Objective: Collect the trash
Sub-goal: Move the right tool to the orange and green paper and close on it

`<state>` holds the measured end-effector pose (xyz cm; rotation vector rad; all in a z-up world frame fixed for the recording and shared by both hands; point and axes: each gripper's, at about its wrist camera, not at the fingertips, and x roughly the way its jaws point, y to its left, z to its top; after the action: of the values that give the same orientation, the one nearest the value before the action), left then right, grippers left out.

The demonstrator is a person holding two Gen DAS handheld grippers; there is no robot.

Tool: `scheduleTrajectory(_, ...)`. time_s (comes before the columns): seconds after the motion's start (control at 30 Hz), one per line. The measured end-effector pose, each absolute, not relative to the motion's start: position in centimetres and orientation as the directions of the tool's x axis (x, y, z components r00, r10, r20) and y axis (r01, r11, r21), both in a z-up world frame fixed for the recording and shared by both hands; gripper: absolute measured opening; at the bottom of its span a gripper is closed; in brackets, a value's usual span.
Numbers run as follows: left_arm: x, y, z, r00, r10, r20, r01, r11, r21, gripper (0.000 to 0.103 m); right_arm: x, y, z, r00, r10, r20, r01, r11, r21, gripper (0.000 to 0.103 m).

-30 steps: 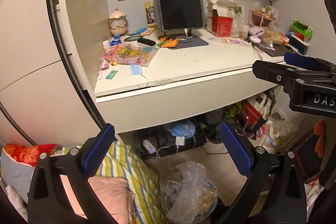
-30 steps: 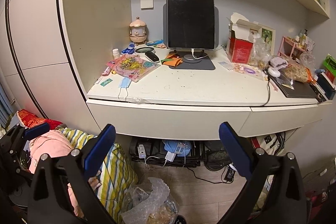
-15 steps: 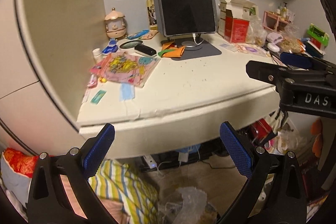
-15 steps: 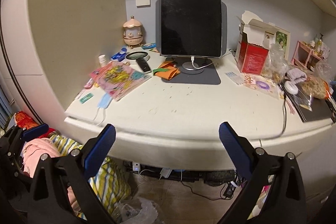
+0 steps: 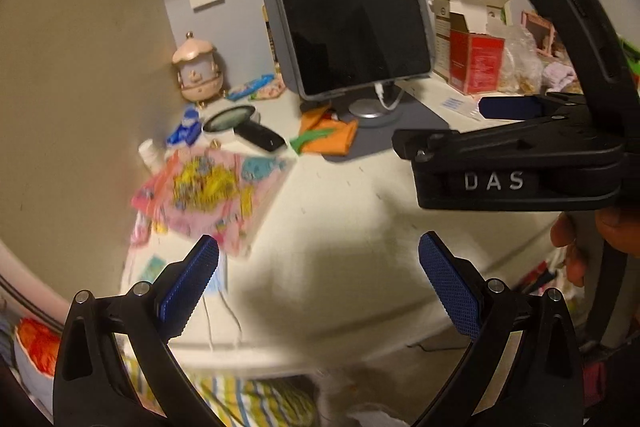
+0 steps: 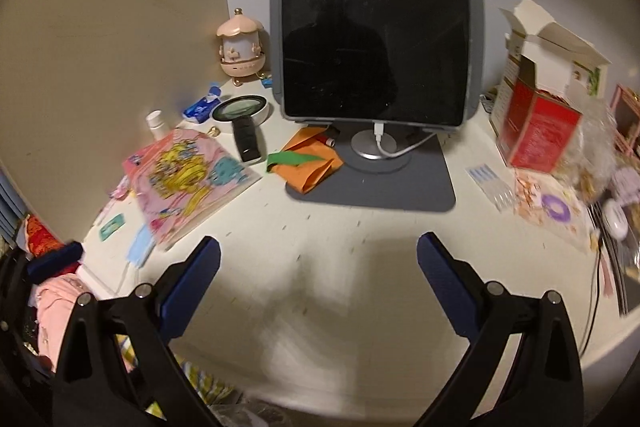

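Note:
Both grippers hover over a white desk (image 6: 320,239). My left gripper (image 5: 318,271) is open and empty above the desk's front left part. My right gripper (image 6: 318,271) is open and empty over the desk's middle; it also shows from the side in the left wrist view (image 5: 500,131). Loose items lie on the desk: orange and green paper scraps (image 6: 310,165) (image 5: 326,137), a pink picture wrapper (image 6: 186,181) (image 5: 212,187), a blue face mask (image 6: 140,247), a small green card (image 6: 112,225) and torn paper bits (image 6: 536,195).
A dark tablet on a stand (image 6: 374,23) stands at the back on a grey mat (image 6: 400,187). A magnifying glass (image 6: 242,117), a pink carousel lamp (image 6: 240,47), a white bottle (image 6: 155,125), an open red box (image 6: 536,131) and plastic bags (image 6: 596,147) stand around.
Both grippers have risen and moved forward from below the desk edge to over the desktop. The floor and the bag under the desk have dropped out of view.

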<state>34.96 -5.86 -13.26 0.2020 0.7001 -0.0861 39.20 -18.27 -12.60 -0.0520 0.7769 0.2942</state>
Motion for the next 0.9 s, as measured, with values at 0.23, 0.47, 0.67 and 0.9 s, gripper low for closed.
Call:
scheduleTrajectory(0.23, 39.5, -5.1, -14.3, 0.738, -0.012, -0.675, 0.135, 0.982, 0.131, 0.097, 44.5, -17.5, -14.6, 0.643, 0.259, -0.721, -0.301, 0.951, 0.073, 0.096)
scheduleTrajectory(0.47, 42.2, -3.4, -15.9, 0.72, -0.048, -0.692, 0.111, 0.993, 0.047, 0.097, 48.1, -16.2, -16.7, 0.608, 0.263, -0.75, -0.279, 0.954, 0.108, 0.096)
scheduleTrajectory(0.67, 43.7, -2.8, -17.4, 0.715, -0.048, -0.698, 0.116, 0.992, 0.052, 0.097, 50.0, -15.3, -18.3, 0.597, 0.253, -0.761, -0.273, 0.956, 0.104, 0.096)
scheduleTrajectory(0.9, 45.2, -3.4, -17.9, 0.721, -0.055, -0.69, 0.15, 0.986, 0.079, 0.097, 51.2, -14.9, -19.3, 0.608, 0.25, -0.753, -0.277, 0.956, 0.094, 0.096)
